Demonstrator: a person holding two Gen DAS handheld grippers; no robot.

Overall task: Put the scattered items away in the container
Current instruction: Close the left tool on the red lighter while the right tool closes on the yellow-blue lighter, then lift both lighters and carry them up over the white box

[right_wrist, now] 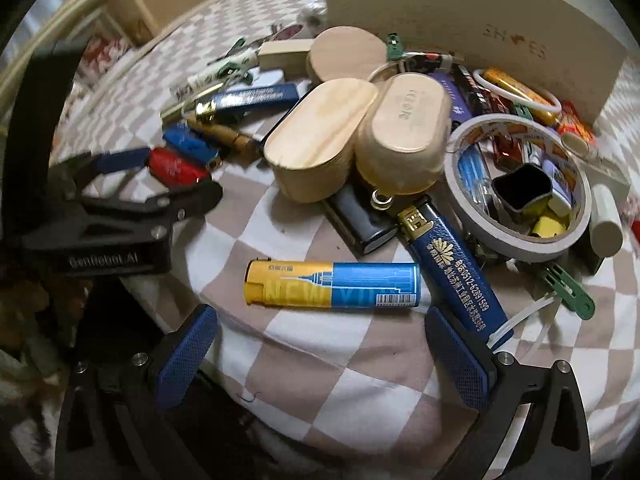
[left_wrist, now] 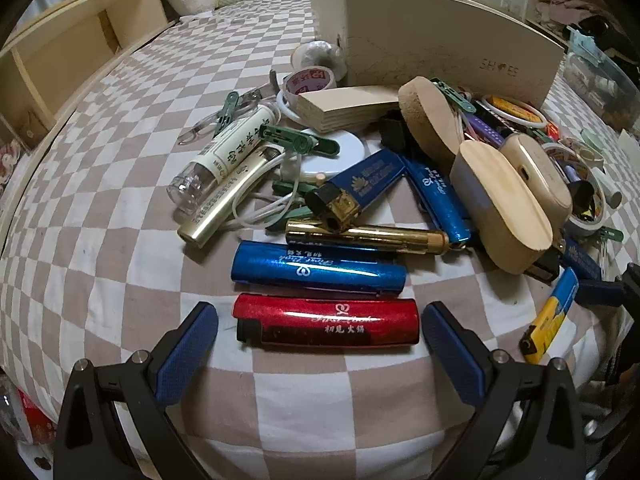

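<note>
A pile of small items lies on a checkered bedspread in front of a cream shoe box [left_wrist: 440,40], also in the right wrist view [right_wrist: 460,16]. My left gripper [left_wrist: 320,320] is open, its blue pads on either side of a red lighter [left_wrist: 328,322] lying crosswise. A blue lighter [left_wrist: 318,268] lies just beyond it. My right gripper [right_wrist: 320,320] is open, just short of a yellow and blue lighter [right_wrist: 332,284]. The left gripper [right_wrist: 160,176] shows at the left of the right wrist view, around the red lighter [right_wrist: 176,168].
Wooden oval blocks [right_wrist: 320,136], a tape roll [right_wrist: 516,184] filled with small items, a dark blue lighter [right_wrist: 456,268], green clips [left_wrist: 300,140], a gold tube [left_wrist: 364,236], white tubes [left_wrist: 224,156] and a wooden shelf [left_wrist: 60,48] at the left. The bed edge runs near both grippers.
</note>
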